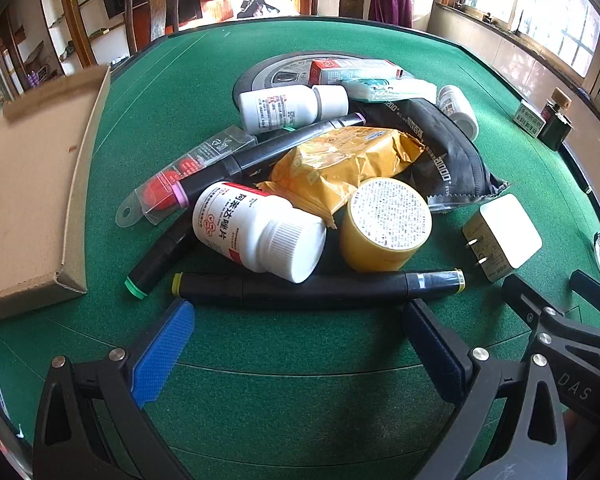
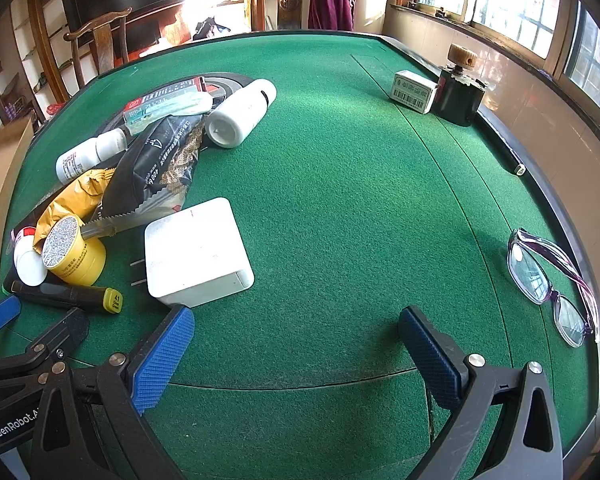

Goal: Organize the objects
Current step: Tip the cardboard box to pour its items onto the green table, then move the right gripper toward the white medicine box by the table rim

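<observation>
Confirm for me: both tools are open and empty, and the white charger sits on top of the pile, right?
Not quite. Both tools, left tool and right tool, are open and empty, but the white charger lies flat on the green felt beside the pile, per the right wrist view.

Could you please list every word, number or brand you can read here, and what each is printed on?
"阿苯达唑片": white lidded pill bottle
"41": yellow end cap of black marker pen
"DAS": black frame of right tongs
"GenRobot.A", cut off: black frame of left tongs
"2000+": black foil pouch
Yellow jar lid, barcoded white box: too small.
</observation>
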Available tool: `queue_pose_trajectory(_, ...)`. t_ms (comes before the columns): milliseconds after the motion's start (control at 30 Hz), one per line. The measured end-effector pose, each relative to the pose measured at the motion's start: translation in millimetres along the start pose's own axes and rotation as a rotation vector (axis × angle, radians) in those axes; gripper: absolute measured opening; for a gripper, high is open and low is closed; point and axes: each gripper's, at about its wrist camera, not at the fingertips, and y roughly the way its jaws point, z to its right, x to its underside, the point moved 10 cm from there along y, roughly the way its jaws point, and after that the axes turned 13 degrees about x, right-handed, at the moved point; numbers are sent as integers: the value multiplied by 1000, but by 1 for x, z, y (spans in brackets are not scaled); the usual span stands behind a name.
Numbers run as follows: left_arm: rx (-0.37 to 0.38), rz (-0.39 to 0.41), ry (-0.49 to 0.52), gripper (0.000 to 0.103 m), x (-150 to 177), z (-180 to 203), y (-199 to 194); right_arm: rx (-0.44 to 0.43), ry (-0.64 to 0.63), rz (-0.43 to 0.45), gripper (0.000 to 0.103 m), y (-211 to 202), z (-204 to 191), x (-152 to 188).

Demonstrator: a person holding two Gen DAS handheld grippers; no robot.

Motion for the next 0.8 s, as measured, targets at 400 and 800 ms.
queue_pose_trajectory(400,0,1,0,103,3,-1,-2,0,0,0,103,1,1,0)
queue_pose_trajectory(800,0,3,-3,103,5,-1,-3,0,0,0,103,1,1,-1)
